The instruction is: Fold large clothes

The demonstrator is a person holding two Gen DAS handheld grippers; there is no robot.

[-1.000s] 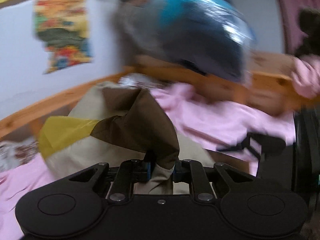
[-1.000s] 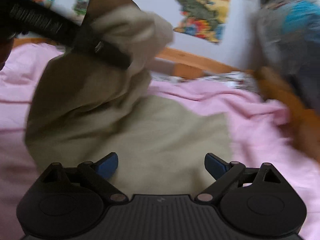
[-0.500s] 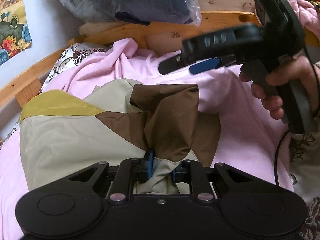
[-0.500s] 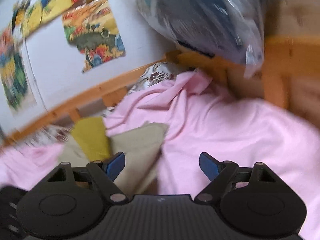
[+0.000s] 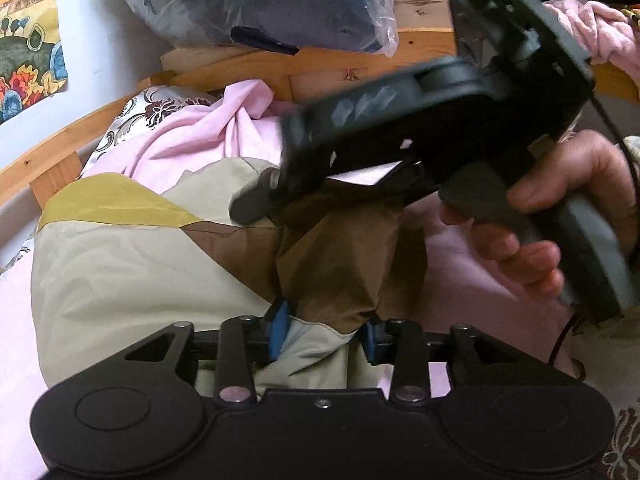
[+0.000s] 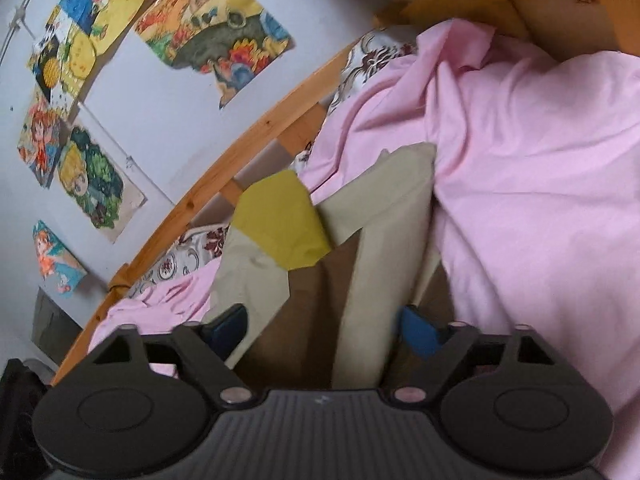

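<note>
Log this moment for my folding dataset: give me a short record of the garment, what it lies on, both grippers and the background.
garment: beige, brown and mustard garment, lying crumpled and partly folded
support: pink sheet on a wooden bed frame
left gripper: fingers have just been opening; brown and beige fabric sits between them, no longer pinched
right gripper: fingers have just been closing but stand apart, with a beige fold between them
background: plastic bag of dark bedding on the frame; posters on the wall

Pink sheet [image 6: 540, 184], wall posters [image 6: 216, 36]
</note>
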